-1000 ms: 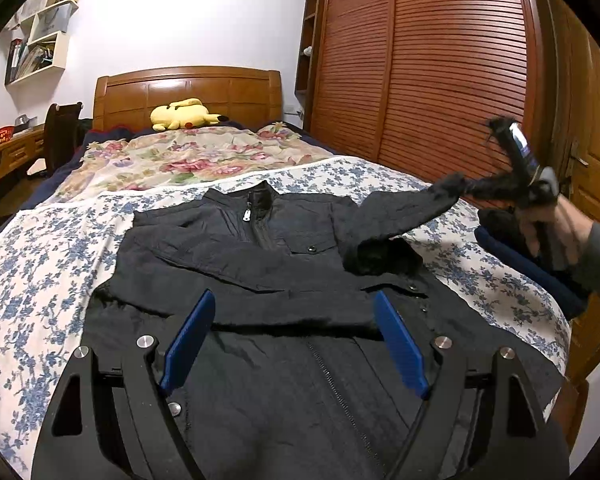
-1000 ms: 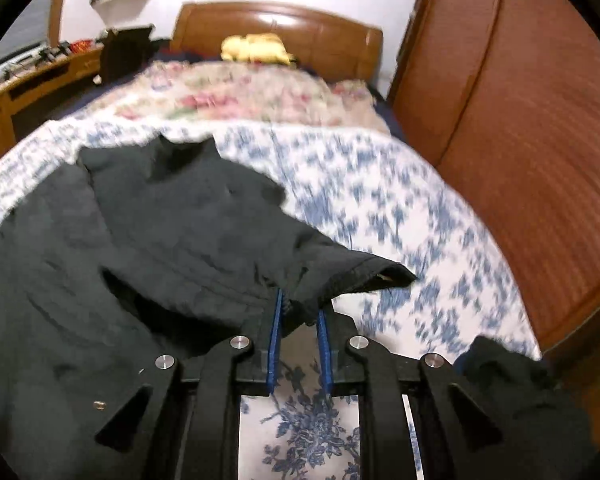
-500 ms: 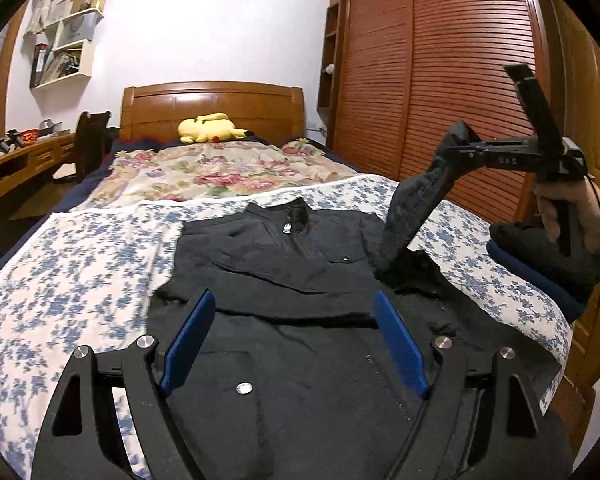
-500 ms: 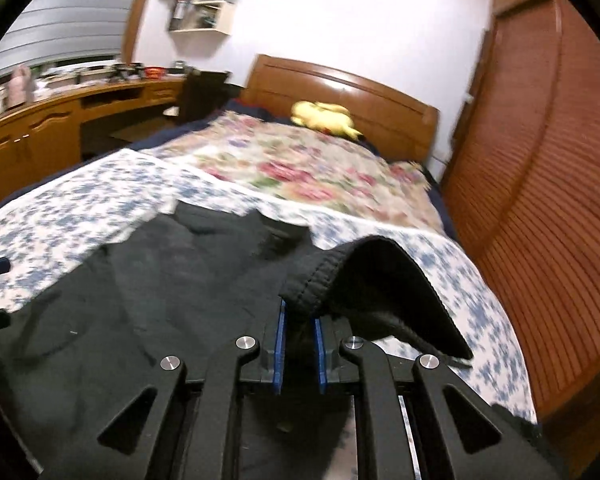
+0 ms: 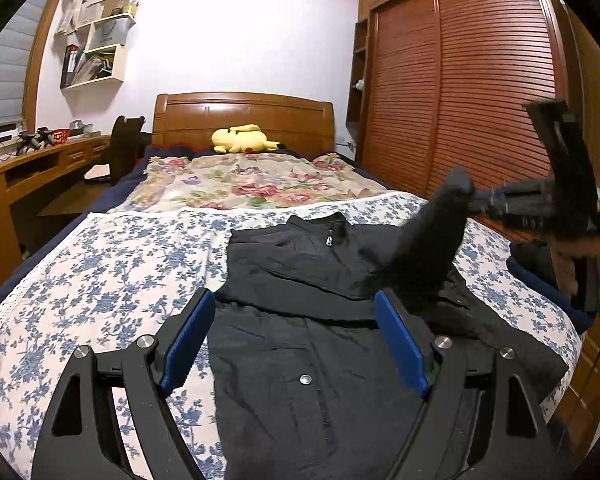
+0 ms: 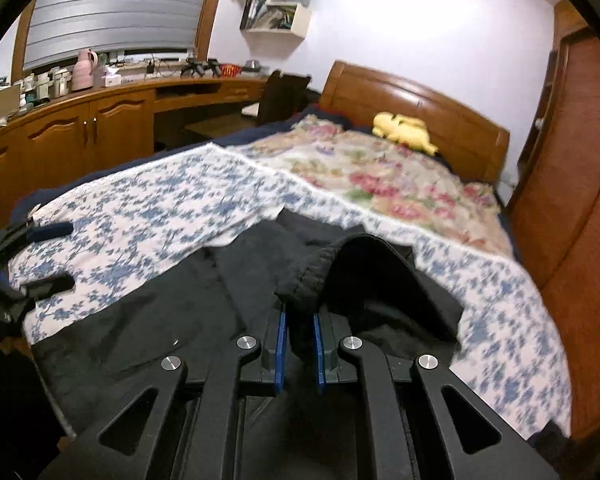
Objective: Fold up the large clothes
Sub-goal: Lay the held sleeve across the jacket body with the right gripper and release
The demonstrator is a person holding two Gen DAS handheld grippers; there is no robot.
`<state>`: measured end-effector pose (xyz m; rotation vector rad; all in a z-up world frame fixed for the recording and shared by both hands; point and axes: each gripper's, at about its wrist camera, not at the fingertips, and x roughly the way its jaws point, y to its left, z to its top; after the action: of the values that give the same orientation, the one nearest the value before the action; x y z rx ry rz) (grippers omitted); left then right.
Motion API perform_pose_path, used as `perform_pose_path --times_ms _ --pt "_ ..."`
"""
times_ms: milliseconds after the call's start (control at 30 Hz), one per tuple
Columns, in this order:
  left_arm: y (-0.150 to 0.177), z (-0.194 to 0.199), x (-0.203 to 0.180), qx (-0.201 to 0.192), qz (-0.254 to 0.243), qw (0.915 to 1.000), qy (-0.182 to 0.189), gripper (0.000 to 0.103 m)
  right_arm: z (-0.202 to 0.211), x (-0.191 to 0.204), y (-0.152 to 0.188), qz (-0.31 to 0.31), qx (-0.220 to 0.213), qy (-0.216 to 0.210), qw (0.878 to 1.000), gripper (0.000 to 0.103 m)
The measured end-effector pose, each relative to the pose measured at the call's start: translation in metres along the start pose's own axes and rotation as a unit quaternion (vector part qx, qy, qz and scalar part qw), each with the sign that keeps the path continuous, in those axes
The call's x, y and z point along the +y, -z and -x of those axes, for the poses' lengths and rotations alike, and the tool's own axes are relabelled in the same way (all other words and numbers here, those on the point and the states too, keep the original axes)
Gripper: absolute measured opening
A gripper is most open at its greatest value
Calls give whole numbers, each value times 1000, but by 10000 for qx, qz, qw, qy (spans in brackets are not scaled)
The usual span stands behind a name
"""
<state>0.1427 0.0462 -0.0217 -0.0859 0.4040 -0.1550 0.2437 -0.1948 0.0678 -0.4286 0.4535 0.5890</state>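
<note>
A black zip jacket (image 5: 300,344) lies face up on the blue-flowered sheet (image 5: 100,280), collar toward the headboard, its left sleeve folded across the chest. My left gripper (image 5: 296,320) hangs open over the jacket's lower half, with nothing between its blue pads. My right gripper (image 6: 299,316) is shut on the cuff of the right sleeve (image 6: 312,276). In the left wrist view that sleeve (image 5: 432,232) rises slantwise off the bed to the right gripper (image 5: 472,200), held by a hand (image 5: 584,264) at the right edge.
A flowered quilt (image 5: 252,184) and a yellow plush toy (image 5: 242,139) lie near the wooden headboard (image 5: 244,116). Slatted wardrobe doors (image 5: 480,80) run along the right side. A desk (image 6: 100,112) with a chair stands left. Dark folded clothes (image 5: 536,260) sit at the bed's right edge.
The right gripper has lifted the sleeve cuff off the bed and swung it up and inward over the jacket. My left gripper has drawn back and shifted left along the jacket, still open.
</note>
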Motion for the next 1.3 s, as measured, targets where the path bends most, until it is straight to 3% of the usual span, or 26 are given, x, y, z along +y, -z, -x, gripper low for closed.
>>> perform_pose_path --times_ms 300,367,533,633,1100,1300 --pt "2 -1 1 26 -38 10000 -57 83 7 -4 -1 -120 225 -35 9997 11" --pt "2 -1 1 54 -37 10000 -57 83 5 1 -3 -168 264 -54 9995 17" --pt "1 -6 -5 95 -88 9999 -28 83 6 14 1 -257 106 -169 9995 54" --pt "3 -11 -11 139 -133 9998 10 83 5 17 10 -315 58 -183 9993 59" --pt "21 -39 -58 603 -520 9964 295 83 -31 -45 113 -1515 586 278 9863 61" --pt "29 -46 -87 765 -684 9938 430 83 -53 -64 142 -1791 853 484 9789 61"
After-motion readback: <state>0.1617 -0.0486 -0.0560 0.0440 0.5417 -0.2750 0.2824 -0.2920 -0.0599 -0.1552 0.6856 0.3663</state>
